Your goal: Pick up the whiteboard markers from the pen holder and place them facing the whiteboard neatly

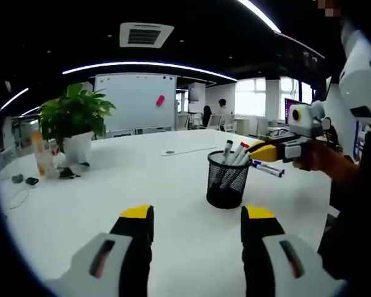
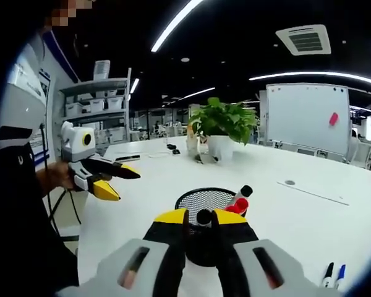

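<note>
Fingers of my right gripper (image 2: 203, 224) clamp 1 marker (image 2: 204, 217) above the holder (image 2: 198, 199); left gripper (image 1: 198, 223) gapes; next, I lift.

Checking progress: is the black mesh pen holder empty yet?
Not empty. The black mesh pen holder stands upright with several markers inside; the right gripper is shut on a black-capped marker over it.

Pen holder (image 1: 227, 180) stands on desk (image 1: 142, 185) w/ markers (image 1: 235, 153) upright in it; two more markers (image 1: 267, 167) lie on desk just beside it. Potted plant (image 1: 76, 120) at desk's far end, whiteboard (image 1: 136, 101) behind desk. Right tool (image 2: 200, 218) directly over holder, left tool (image 1: 196, 218) near it.
</note>
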